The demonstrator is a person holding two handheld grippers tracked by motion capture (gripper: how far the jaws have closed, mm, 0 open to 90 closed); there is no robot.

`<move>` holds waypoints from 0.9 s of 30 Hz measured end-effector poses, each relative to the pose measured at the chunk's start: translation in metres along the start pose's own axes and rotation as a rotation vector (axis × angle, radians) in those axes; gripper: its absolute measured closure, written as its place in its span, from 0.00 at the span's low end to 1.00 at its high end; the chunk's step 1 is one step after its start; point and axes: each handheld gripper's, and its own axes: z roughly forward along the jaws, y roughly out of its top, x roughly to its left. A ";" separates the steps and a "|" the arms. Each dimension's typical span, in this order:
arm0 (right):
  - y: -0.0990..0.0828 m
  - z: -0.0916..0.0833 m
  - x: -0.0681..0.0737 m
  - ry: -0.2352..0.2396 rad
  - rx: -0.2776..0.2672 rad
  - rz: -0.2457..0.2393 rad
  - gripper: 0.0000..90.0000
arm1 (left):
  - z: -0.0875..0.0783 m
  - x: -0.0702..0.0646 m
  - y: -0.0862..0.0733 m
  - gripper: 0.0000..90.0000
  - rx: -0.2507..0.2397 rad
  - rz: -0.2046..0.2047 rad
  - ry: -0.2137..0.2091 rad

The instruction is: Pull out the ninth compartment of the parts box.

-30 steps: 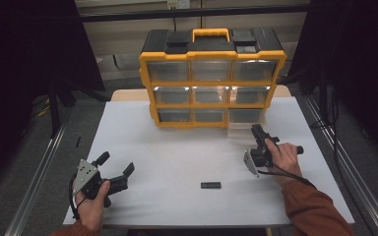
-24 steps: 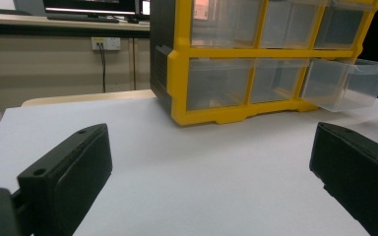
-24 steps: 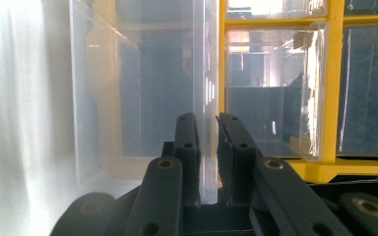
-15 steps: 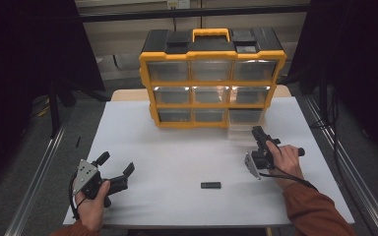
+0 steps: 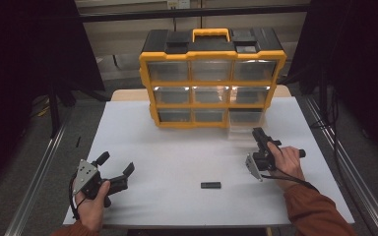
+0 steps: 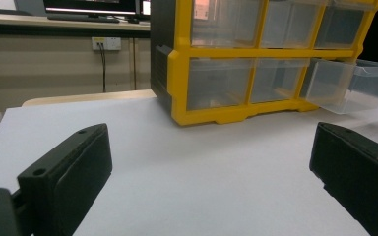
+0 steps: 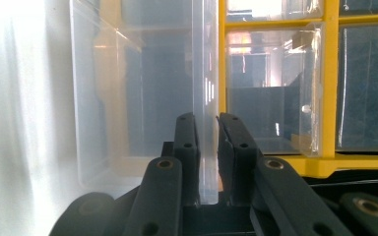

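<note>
A yellow and black organizer (image 5: 211,73) with clear drawers stands at the back of the white table (image 5: 177,162). Its bottom right drawer (image 5: 243,129) is pulled partway out. My right gripper (image 5: 259,135) is shut on that drawer's front; in the right gripper view the jaws (image 7: 207,128) pinch the drawer's (image 7: 142,98) thin clear wall. My left gripper (image 5: 115,162) rests at the table's front left, open, with nothing between its fingers. In the left gripper view the wide jaws (image 6: 206,172) face the organizer (image 6: 216,64) and the pulled-out drawer (image 6: 347,86).
A small flat black piece (image 5: 210,185) lies on the table near the front, between the two hands. Metal rails (image 5: 39,172) run along both sides of the table. A wall with a socket (image 6: 103,44) is behind the organizer.
</note>
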 end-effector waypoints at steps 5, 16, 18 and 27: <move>0.001 -0.001 0.002 0.008 0.005 0.003 0.89 | 0.000 0.000 0.000 0.03 -0.002 -0.003 0.001; 0.000 0.000 0.002 0.017 0.002 0.008 0.88 | 0.000 0.000 0.000 0.03 -0.003 -0.001 -0.002; 0.000 0.000 0.002 0.020 0.001 0.026 0.87 | 0.000 0.000 0.000 0.03 -0.003 -0.002 -0.001; -0.001 0.001 0.001 0.029 -0.005 0.098 0.85 | 0.000 0.000 0.000 0.03 -0.003 -0.004 0.000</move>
